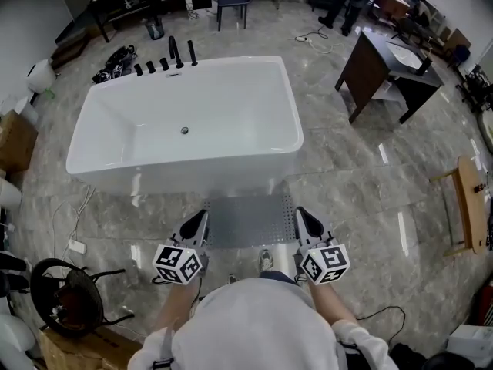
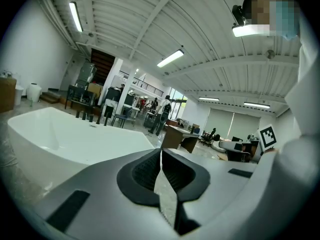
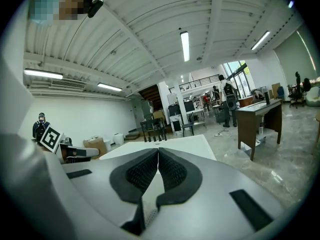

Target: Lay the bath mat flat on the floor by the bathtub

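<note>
Two pinches hold the bath mat [image 1: 250, 220]: left hand-held gripper [image 1: 200, 220] and right hand-held gripper [image 1: 303, 218] each clamp tight on a near corner, with the mat spread just beside the bathtub [image 1: 185, 129]. Uneven release could leave it skewed or folded. Can't tell whether it touches the floor [image 1: 347, 183]; its near edge is hidden.

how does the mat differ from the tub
The mat is grey and dotted; the tub is white and smooth. The mat is a thin sheet; the tub is a deep basin. The left hand-held gripper and right hand-held gripper pinch the mat; the tub stands on the floor. Both look rectangular.
</note>
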